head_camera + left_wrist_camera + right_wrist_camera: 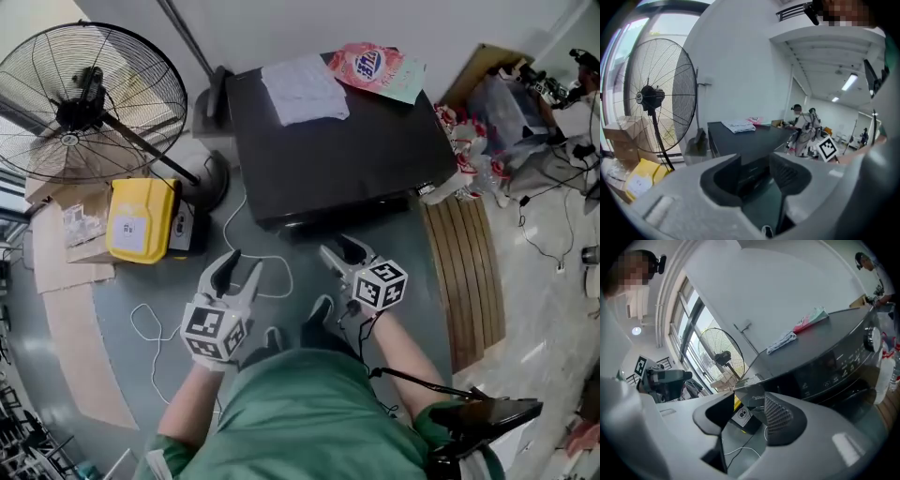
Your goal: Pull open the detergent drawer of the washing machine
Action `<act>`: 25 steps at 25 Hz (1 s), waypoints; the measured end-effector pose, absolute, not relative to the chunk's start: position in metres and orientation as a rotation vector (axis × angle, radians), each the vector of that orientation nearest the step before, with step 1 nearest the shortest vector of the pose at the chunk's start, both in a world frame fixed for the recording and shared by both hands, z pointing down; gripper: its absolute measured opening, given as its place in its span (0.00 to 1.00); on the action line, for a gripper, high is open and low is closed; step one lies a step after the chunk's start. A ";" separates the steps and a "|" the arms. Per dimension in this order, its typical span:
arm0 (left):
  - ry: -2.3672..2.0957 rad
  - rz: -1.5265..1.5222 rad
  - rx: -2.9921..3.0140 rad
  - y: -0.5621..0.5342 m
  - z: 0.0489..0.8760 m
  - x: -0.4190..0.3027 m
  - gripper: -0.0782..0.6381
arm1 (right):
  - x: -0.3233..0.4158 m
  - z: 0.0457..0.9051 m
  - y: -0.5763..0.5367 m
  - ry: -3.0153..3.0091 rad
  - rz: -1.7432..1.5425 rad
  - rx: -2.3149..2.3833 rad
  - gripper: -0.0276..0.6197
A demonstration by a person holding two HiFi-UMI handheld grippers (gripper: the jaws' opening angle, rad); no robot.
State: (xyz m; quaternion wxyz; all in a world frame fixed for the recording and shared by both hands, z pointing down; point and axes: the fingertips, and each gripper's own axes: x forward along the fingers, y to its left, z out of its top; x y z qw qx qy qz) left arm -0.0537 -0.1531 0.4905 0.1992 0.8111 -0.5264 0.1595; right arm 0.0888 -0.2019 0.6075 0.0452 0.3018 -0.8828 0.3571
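Washer (347, 150) sits dark at centre of head view, w/ cloth (302, 89) & pink packet (373, 64) on its top. Both grippers are held near its front, neither touching it. L gripper (239, 268): jaws apart, nothing btwn them; its own view (754, 176) looks past them to washer's near corner & top. R gripper (343, 251): jaws also spread & empty. In R gripper view (750, 414) the gap lines up w/ the drawer (753, 397), a grey panel at the left end of the control strip. It looks shut, flush w/ the front, & well clear of the pads. Dial (872, 339) is toward the strip's other end. Drawer can't be made out from head view. Fan (84, 103) stands left of washer. Yellow box (141, 217) is on floor by fan's base, w/ a small black box (185, 227) just beside it. White cable (226, 228) trails over floor from washer's side toward L gripper. Slatted wood board (464, 272) lies right of washer. Person's shoe (322, 314) shows btwn the two grippers.
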 end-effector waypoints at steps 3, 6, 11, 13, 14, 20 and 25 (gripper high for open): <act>-1.490 0.453 2.242 -0.156 0.493 -0.051 0.37 | 0.085 0.625 -0.214 -2.681 1.154 0.898 0.32; -1.507 0.460 2.216 -0.153 0.497 -0.050 0.37 | 0.077 0.650 -0.222 -2.656 1.259 0.853 0.37; -1.521 0.472 2.175 -0.143 0.505 -0.062 0.37 | 0.064 0.686 -0.241 -2.620 1.373 0.829 0.46; -1.526 0.479 2.154 -0.138 0.512 -0.072 0.37 | 0.057 0.696 -0.248 -2.608 1.397 0.815 0.48; -1.526 0.481 2.142 -0.135 0.515 -0.076 0.37 | 0.053 0.701 -0.250 -2.602 1.407 0.803 0.49; -1.501 0.483 2.109 -0.125 0.529 -0.097 0.37 | 0.035 0.720 -0.259 -2.592 1.467 0.759 0.54; -1.484 0.491 2.100 -0.120 0.535 -0.108 0.37 | 0.026 0.722 -0.265 -2.645 1.499 0.727 0.57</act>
